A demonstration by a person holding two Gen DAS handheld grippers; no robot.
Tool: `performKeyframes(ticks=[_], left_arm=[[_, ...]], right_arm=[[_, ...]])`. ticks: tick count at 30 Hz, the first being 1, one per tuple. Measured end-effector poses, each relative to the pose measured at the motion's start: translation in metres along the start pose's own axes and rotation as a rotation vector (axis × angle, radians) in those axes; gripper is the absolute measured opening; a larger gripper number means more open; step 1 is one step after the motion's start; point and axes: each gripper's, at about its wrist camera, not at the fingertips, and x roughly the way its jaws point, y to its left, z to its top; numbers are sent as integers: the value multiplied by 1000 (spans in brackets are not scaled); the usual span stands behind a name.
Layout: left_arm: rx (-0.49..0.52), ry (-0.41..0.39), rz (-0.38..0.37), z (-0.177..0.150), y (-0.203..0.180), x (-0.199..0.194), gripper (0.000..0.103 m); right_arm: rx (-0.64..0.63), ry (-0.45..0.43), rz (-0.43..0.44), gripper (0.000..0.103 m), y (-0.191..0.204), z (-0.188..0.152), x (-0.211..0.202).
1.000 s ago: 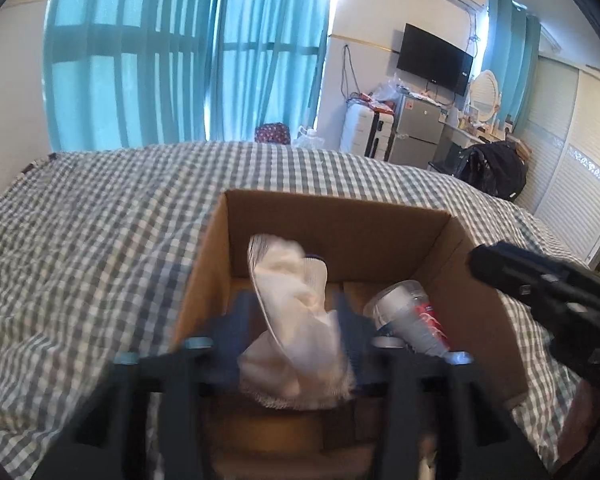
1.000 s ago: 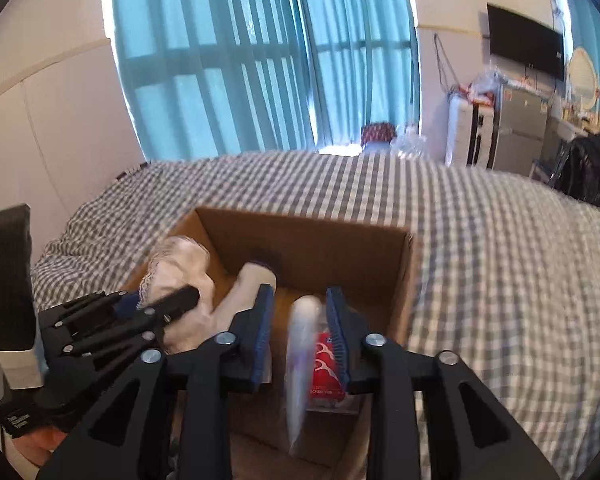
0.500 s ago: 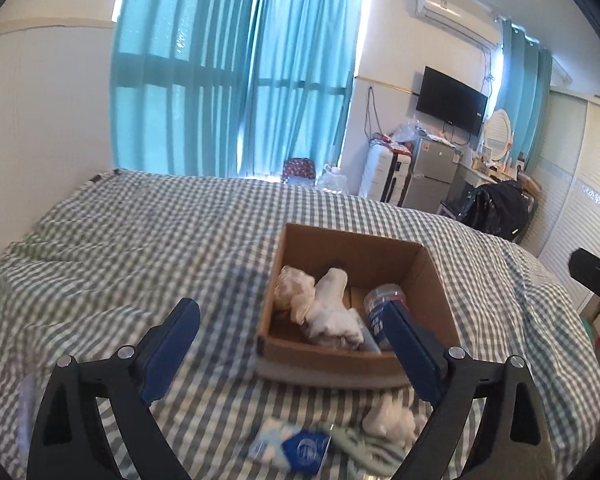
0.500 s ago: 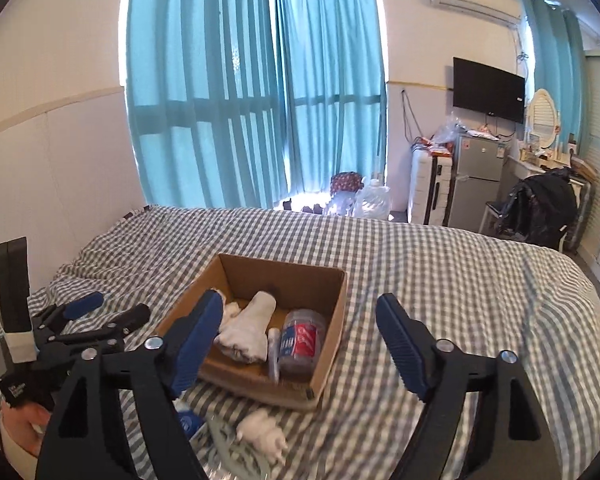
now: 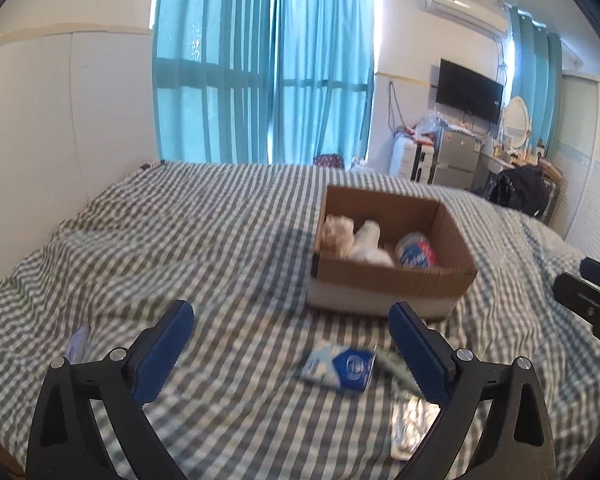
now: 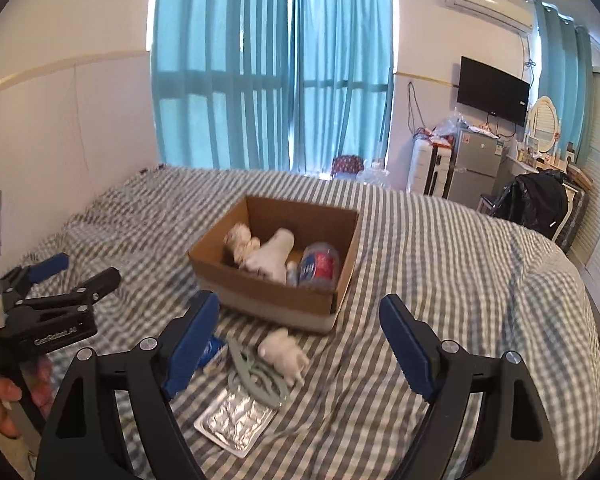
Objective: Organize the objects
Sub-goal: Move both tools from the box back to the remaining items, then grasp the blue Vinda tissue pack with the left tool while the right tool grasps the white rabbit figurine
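Observation:
A cardboard box (image 5: pixel 392 280) (image 6: pixel 268 292) sits on the checked bed. Inside lie a white cloth (image 5: pixel 370 246) (image 6: pixel 270 256), a fluffy cream bundle (image 5: pixel 338 232) and a plastic bottle with a red and blue label (image 5: pixel 416 250) (image 6: pixel 318 266). On the cover in front lie a blue and white packet (image 5: pixel 340 366), a foil blister pack (image 6: pixel 236 420), a grey-green looped piece (image 6: pixel 256 372) and a small white fluffy item (image 6: pixel 284 354). My left gripper (image 5: pixel 288 312) hovers short of the box, jaws opening, nothing between them. My right gripper (image 6: pixel 299 302) is open and empty above the loose items.
A clear plastic object (image 5: pixel 78 344) lies on the cover at the near left. The checked bed (image 6: pixel 440 248) spreads wide to the right of the box. Blue curtains, a wall television, a small fridge and a black bag stand beyond the bed.
Both grippers let go of the cloth and the bottle inside the box, opened wide and pulled back and up. The loose items in front of the box came into view.

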Motion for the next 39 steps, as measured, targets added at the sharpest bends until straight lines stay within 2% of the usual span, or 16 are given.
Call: performKeyframes(ticks=[6,13,18,25,28,32,39], left_arm=[[-36,75,-9,-36,-3,30,100],[-48,155,-11,-45,-13,80,100],[10,190,37,-49,-28,115,100],[71,271,6,-72,-38,138,100],[80,290,-25,-75,-42,144,100],[32,329,-84,-78,-39,148,100],[55,347,-89,-82,-43,155,100]], right_arm=[[-35,58,19,83,3,-24,41],[-41,115,43,83,-5,-28,95],[-45,138,61,83,-8,-23,132],[-37,230,83,83,-13,-52,174],[8,252,130,83,-19,-55,184],[-2,273,149,83,-15,-58,191],[0,292,169,83,-11,-61,196]])
